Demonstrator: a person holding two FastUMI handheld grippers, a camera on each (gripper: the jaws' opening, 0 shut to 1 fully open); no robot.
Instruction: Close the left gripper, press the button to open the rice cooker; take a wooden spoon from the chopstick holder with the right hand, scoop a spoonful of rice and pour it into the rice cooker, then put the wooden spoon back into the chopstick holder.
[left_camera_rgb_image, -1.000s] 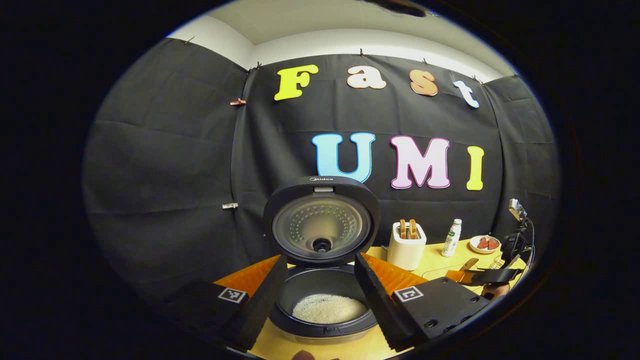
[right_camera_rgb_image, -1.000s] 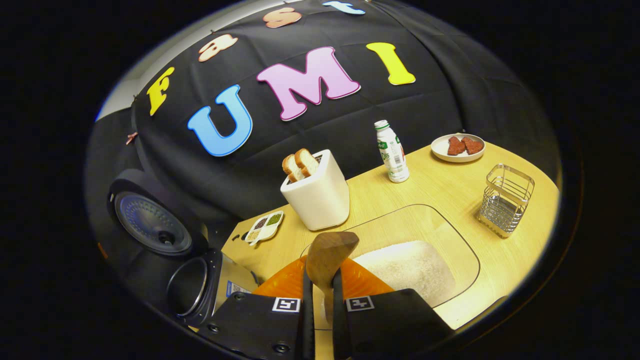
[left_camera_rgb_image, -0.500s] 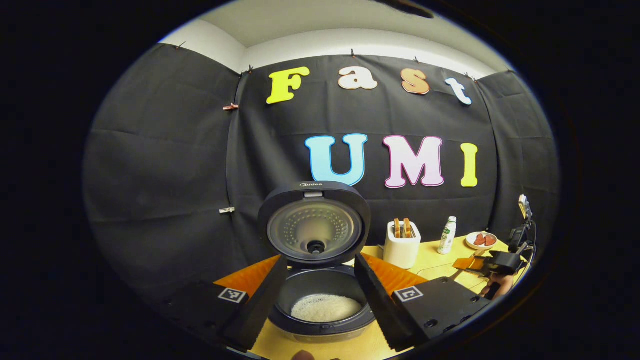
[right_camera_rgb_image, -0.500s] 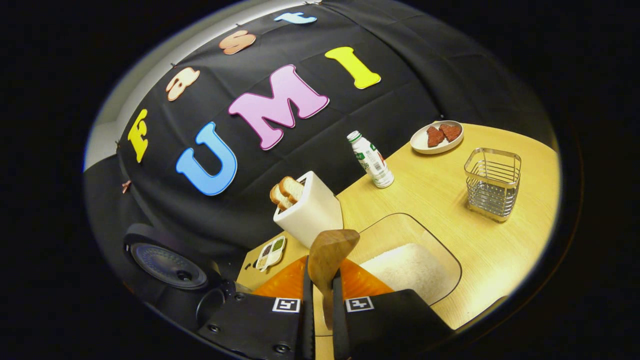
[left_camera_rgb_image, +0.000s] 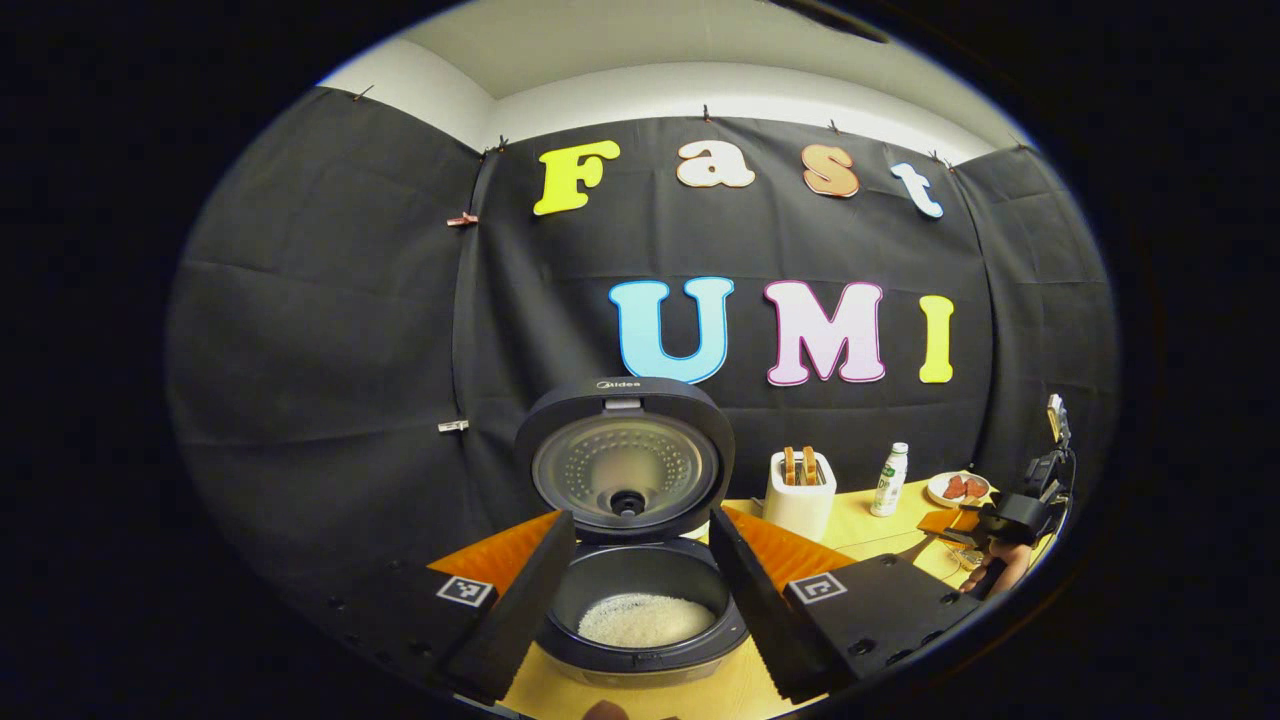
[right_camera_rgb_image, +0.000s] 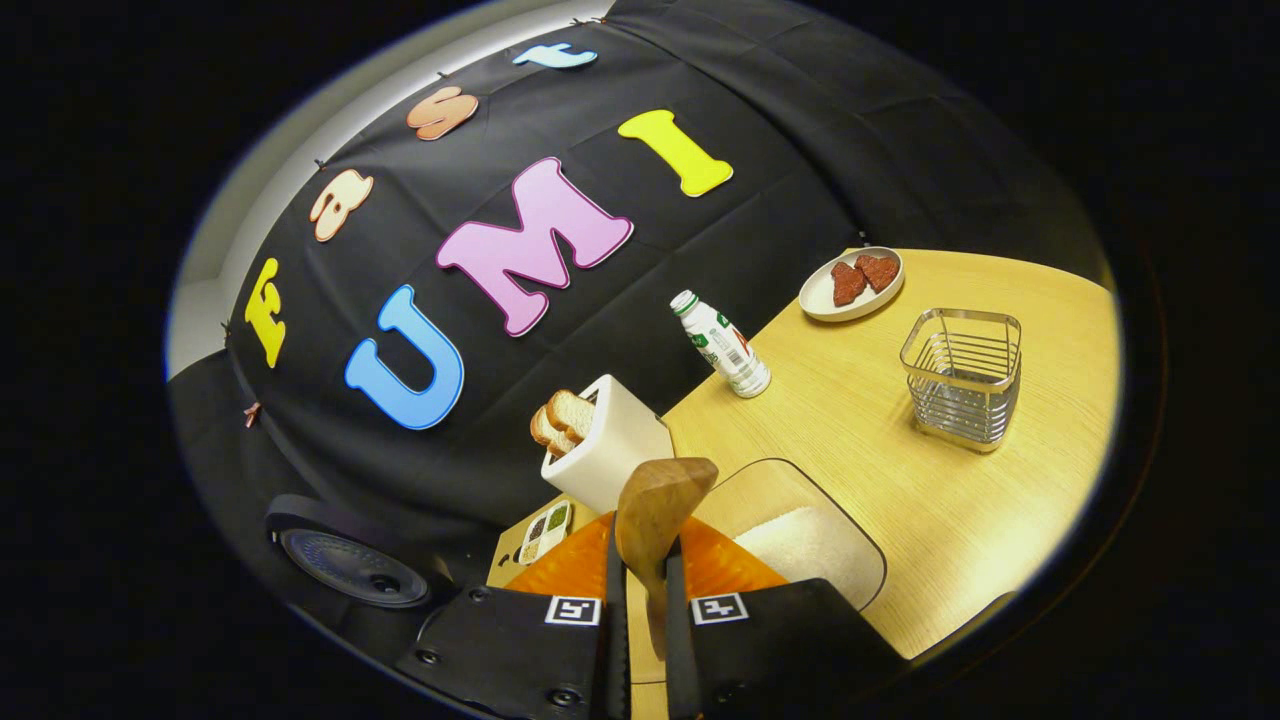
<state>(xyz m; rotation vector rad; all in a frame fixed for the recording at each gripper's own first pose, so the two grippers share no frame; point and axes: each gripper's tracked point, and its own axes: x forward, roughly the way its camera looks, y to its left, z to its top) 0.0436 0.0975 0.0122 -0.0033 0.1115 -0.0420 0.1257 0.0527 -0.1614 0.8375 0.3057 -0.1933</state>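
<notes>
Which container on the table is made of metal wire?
The chopstick holder, standing empty at the right. The toaster and the rice tray have solid walls.

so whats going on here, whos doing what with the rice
A person holds a claw in each hand. The right claw grips a wooden spoon, raised over the table above a clear tray of rice. The wire chopstick holder stands apart on the table. The left claw hangs open in front of the rice cooker, whose lid is up, with rice in the pot.
</notes>
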